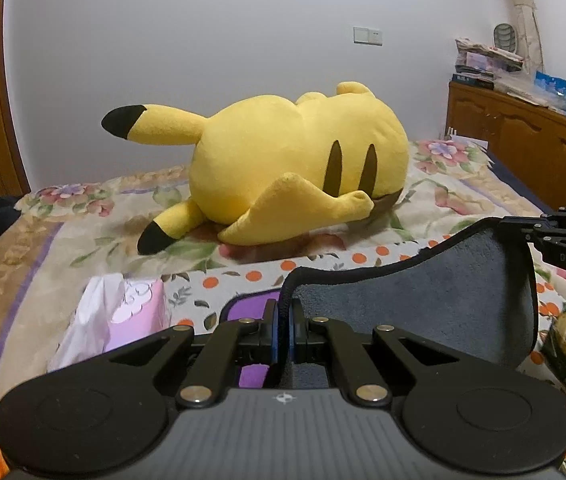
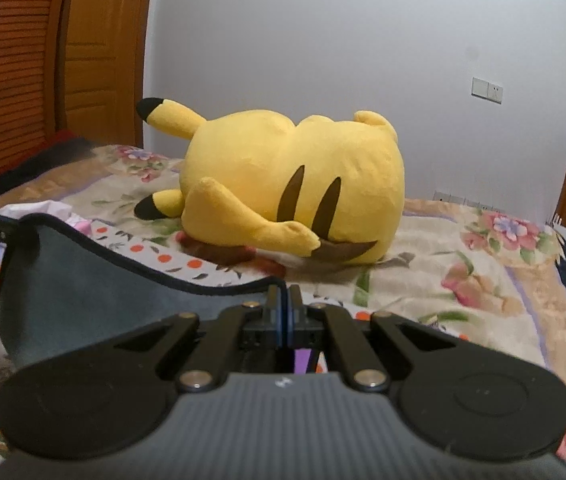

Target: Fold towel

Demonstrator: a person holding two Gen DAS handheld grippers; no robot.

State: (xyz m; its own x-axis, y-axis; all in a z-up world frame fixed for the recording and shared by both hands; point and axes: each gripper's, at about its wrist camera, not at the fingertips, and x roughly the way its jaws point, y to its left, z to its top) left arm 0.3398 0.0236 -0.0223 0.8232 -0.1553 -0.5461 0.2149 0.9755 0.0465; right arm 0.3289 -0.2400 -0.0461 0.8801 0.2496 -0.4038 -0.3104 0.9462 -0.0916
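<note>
Your left gripper point(image 1: 284, 312) is squeezed shut on one corner of the grey towel point(image 1: 423, 296), and your right gripper point(image 2: 286, 304) is squeezed shut on the other. The towel hangs between them, just above the flowery bed point(image 2: 463, 280), near you and in front of the yellow plush toy point(image 1: 295, 160). It is soft, light and floppy, so it sags in the middle. Hold it by the dark edge. Its lower part is hidden, maybe purple underneath.
</note>
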